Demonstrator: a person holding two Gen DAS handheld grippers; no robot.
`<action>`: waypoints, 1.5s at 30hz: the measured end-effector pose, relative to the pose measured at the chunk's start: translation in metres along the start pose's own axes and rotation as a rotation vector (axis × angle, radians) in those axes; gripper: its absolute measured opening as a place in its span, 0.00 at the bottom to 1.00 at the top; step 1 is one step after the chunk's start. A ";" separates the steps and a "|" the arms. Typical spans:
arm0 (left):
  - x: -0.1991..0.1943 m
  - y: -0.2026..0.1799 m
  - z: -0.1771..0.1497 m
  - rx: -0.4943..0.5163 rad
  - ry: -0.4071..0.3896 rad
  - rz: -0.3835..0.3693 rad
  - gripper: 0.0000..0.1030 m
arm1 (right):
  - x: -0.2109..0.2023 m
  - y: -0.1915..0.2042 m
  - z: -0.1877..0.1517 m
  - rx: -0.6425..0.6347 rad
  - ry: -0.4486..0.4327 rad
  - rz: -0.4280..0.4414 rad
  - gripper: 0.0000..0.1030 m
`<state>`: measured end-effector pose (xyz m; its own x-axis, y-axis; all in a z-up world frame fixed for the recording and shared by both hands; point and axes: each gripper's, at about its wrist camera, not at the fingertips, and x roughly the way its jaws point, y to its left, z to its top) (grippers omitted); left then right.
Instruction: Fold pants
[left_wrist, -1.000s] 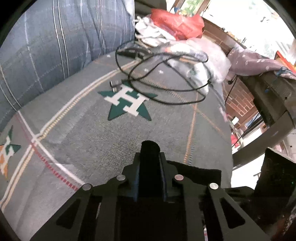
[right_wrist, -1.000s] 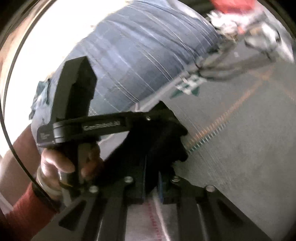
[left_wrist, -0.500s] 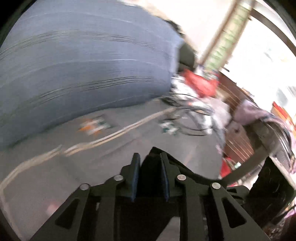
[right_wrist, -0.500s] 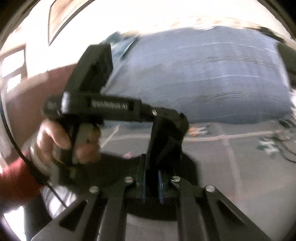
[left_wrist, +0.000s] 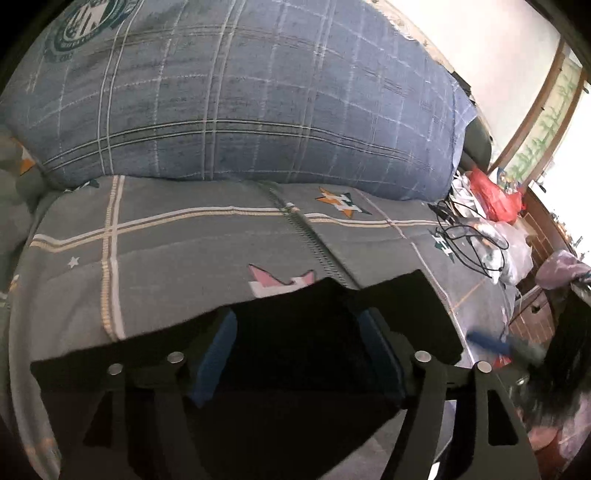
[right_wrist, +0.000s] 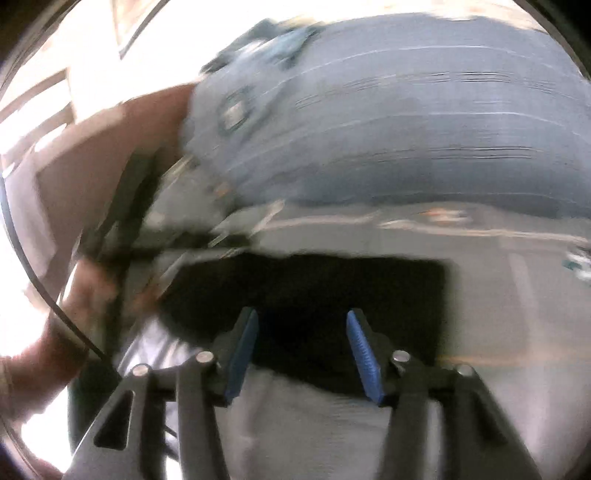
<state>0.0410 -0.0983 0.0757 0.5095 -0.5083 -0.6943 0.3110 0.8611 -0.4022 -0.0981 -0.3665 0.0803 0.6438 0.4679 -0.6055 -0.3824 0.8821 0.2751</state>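
Note:
The black pants (left_wrist: 406, 306) lie as a folded dark slab on the grey patterned bed sheet (left_wrist: 166, 258). My left gripper (left_wrist: 298, 317) hovers over their near edge. Its jaws are opening, the blue pads (left_wrist: 221, 347) stand apart, and the cloth lies loose between and under them. The right wrist view is blurred. There the pants (right_wrist: 306, 284) lie flat ahead of my right gripper (right_wrist: 301, 328), whose jaws are also opening, with the blue pads (right_wrist: 360, 347) clear of the cloth. A person's hand (right_wrist: 92, 288) with the other gripper shows blurred at the left.
A large blue plaid quilt (left_wrist: 258, 110) is heaped along the far side of the bed. A black cable (left_wrist: 472, 243), plastic bags (left_wrist: 513, 251) and a red bag (left_wrist: 495, 192) lie at the bed's right end. The bed edge drops off at the right.
Both grippers were shut on the black cloth and swung it across the bed toward the quilt. Now both sets of jaws stand apart and the cloth lies on the sheet.

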 end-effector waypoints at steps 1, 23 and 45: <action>0.001 -0.007 -0.002 0.008 -0.003 -0.001 0.71 | -0.002 -0.015 0.004 0.042 -0.010 -0.036 0.54; 0.046 -0.043 -0.023 0.024 0.045 0.157 0.71 | 0.042 -0.048 0.002 0.069 0.105 -0.229 0.24; -0.040 0.007 -0.060 -0.074 -0.024 0.266 0.85 | 0.081 0.018 -0.005 -0.031 0.175 -0.107 0.37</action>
<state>-0.0250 -0.0710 0.0651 0.5849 -0.2634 -0.7671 0.1047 0.9624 -0.2507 -0.0563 -0.3133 0.0322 0.5580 0.3532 -0.7509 -0.3400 0.9228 0.1814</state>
